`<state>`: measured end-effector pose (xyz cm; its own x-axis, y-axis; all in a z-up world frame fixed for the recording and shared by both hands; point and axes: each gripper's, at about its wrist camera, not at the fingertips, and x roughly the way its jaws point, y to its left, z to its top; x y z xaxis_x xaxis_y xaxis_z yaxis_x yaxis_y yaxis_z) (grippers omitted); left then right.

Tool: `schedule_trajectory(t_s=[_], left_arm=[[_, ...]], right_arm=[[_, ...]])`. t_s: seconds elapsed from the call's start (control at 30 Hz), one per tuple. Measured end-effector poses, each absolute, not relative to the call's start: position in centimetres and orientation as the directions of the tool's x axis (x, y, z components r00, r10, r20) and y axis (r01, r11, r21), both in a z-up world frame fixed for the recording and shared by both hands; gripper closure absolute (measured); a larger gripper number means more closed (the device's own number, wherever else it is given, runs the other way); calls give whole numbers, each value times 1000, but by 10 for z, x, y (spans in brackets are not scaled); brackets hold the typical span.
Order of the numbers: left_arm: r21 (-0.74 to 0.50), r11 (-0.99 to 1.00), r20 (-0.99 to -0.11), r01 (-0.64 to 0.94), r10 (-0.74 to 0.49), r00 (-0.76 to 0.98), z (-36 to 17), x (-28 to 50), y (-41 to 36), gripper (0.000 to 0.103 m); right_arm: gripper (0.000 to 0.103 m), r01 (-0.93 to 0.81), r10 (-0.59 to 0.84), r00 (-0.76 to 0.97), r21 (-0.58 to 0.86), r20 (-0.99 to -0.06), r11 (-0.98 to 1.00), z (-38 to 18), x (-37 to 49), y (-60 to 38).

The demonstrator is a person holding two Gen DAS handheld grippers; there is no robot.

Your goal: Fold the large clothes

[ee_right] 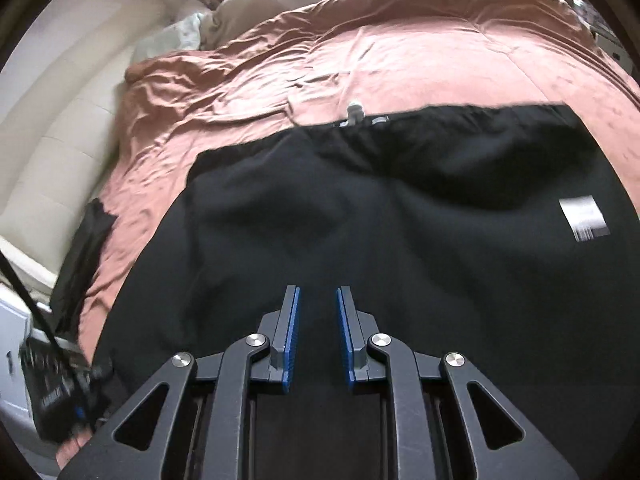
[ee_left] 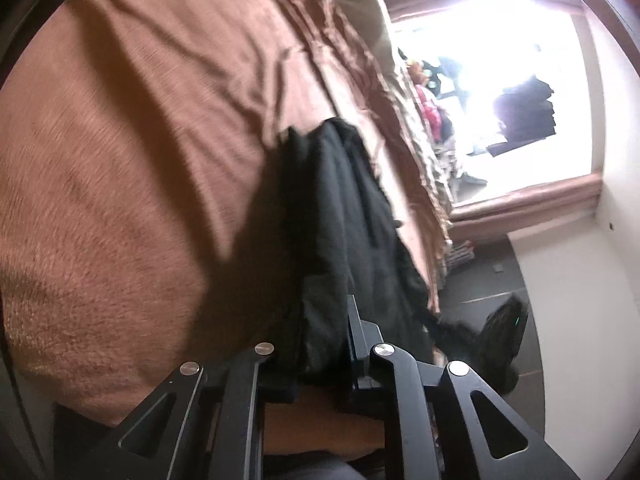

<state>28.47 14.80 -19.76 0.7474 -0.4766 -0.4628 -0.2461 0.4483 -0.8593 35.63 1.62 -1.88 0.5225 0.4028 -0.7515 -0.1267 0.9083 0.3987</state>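
A large black garment [ee_right: 360,220] lies spread over a bed with a rust-brown cover [ee_right: 280,80]. It has a white label [ee_right: 584,218] at its right and a zip pull [ee_right: 354,112] at its far edge. My right gripper [ee_right: 318,292] hovers over the near part of the garment, its blue pads [ee_right: 290,320] a little apart with nothing between them. In the left wrist view a bunched fold of the black garment [ee_left: 332,200] runs up from the bed cover [ee_left: 140,140] into my left gripper [ee_left: 324,320], which is shut on it. The cloth hides the left fingertips.
Pale pillows [ee_right: 248,8] lie at the head of the bed. A cream padded wall [ee_right: 48,152] runs along its left side. A bright window [ee_left: 500,100] and dark floor tiles [ee_left: 480,280] lie beyond the bed's edge. A black device [ee_right: 60,392] sits at lower left.
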Motion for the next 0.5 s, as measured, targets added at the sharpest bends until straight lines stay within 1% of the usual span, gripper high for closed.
schedule_trajectory(t_s=[0.07,0.1,0.17,0.23,0.37,0.47,0.5], left_arm=[[-870,444,-434,-212,-490,756,-187,286,145,88],[-886,429,-397,-176,-505,766,-181,286,143,88],[-897,425,-354,-120,-528,772,-167,288,139,88],[-891,446,-341,-84,-537,771,-154,291,132,88],[-892,452,-302,-18,-565,768,-132,296,119,89],[-902,431,-254,41,-604,755,-114,306,105,89],[-896,439,-251,62,-619,744,-107,310,96,89]], right_arm=[[88,-128,414,521,412,-746,902,-21,341,12],[88,-130,413,521,409,-747,903,-25,330,12],[88,-131,393,528,385,-753,914,-30,311,14],[88,-124,376,534,370,-757,921,-37,296,12],[88,-94,397,526,413,-752,906,-53,269,10],[88,-94,427,498,443,-755,892,-65,265,1],[88,-82,442,493,465,-749,881,-71,264,-1]])
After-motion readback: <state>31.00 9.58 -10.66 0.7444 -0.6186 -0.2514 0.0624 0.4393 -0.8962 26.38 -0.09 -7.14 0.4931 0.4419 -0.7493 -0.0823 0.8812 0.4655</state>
